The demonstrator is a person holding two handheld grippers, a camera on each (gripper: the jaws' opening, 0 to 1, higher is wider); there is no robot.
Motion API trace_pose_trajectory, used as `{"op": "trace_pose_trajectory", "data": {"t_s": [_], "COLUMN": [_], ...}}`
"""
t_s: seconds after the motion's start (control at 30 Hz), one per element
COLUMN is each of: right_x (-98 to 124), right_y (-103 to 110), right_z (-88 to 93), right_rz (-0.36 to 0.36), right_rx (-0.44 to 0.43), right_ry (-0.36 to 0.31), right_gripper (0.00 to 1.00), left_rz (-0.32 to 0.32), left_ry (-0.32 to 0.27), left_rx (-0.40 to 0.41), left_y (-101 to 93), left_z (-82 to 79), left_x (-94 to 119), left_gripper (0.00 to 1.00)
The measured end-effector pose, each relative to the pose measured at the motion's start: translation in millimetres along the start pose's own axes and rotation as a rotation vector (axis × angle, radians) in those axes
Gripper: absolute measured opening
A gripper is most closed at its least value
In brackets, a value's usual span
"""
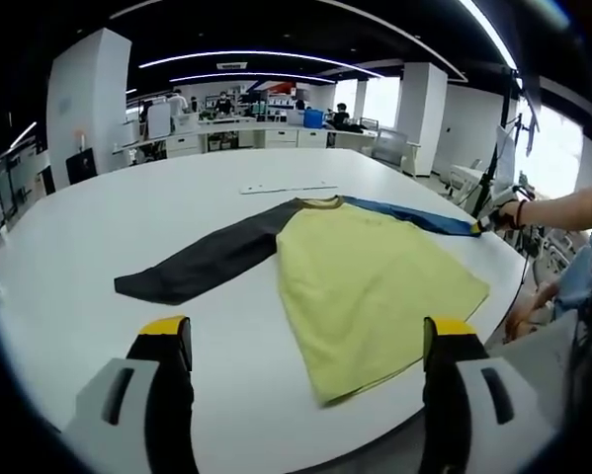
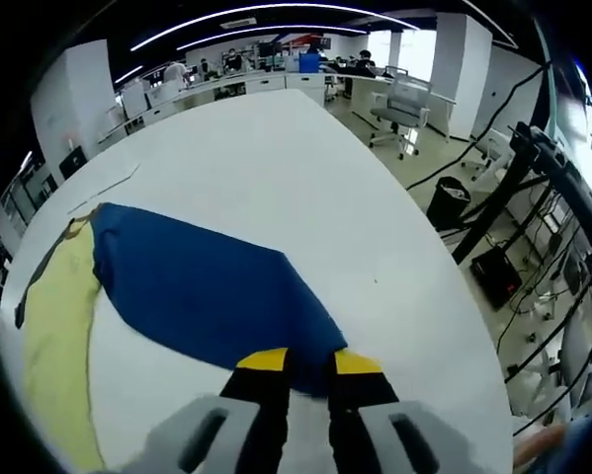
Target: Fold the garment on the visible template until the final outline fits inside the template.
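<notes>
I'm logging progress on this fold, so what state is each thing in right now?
garment: spread flat on the table, yellow body unfolded.
dark sleeve: stretched out flat, not folded in.
blue sleeve: stretched out, its end pinched.
left gripper: open, holding nothing, above the table.
right gripper: shut on the blue sleeve's end.
table: white, bearing the garment.

A large white round-cornered table (image 1: 127, 237) takes up most of the room's near side. Beyond its far edge stand rows of white office desks (image 1: 246, 133) with monitors, and a few people sit there. A broad white pillar (image 1: 86, 104) rises to the left of the table, another white pillar (image 1: 424, 104) to the right. Off the table's right edge, a grey swivel chair (image 2: 404, 114) stands on the floor, near a black round bin (image 2: 447, 200) and black cables (image 2: 518, 247) trailing from a dark stand. Curved light strips (image 1: 246, 57) run across the black ceiling.
</notes>
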State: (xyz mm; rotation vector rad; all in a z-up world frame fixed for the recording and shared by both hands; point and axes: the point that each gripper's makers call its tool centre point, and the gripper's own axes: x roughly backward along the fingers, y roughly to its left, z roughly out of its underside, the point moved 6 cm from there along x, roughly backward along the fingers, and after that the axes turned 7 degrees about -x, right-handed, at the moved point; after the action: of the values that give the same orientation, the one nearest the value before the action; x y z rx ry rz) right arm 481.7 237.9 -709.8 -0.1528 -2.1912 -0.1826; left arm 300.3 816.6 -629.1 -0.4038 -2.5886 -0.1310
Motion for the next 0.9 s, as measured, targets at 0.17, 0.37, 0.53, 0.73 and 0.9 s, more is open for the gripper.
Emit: {"op": "trace_pose_trajectory", "data": {"t_s": [0.17,0.37,0.53,0.73,0.9], "right_x": [-6.9,-8.3,-6.1,-3.3,-0.6], "right_y": [-0.8,-7.7,-11.0,-8.3,-9.1], "right_z": [-9.5,-25.5,-40.7,-53.4,-61.9], "right_rz": [0.007,0.021,0.018,0.031,0.029], "right_rx": [0.086,0.099,0.081,0.1,0.069], "right_ry": [0.012,0.012,-0.002,-0.006,-0.015], "right_gripper": [0.0,0.0,0.0,0.0,0.0], "left_rz": [-0.007,-0.012,-0.013,-0.002,-0.023], "left_ry": [0.008,0.013,0.011,0.018,0.012], "left_rx": [-0.002,0.0,0.0,-0.007,-0.002], "left_y": [2.0,1.9,0.6,-2.3,0.8], "left_z": [1.6,3.4,2.2,1.4,-0.8], "left_x": [2.9,4.1,2.7,-0.3,1.1], "left_gripper": [0.95,0.95,0.95,0.96,0.99]}}
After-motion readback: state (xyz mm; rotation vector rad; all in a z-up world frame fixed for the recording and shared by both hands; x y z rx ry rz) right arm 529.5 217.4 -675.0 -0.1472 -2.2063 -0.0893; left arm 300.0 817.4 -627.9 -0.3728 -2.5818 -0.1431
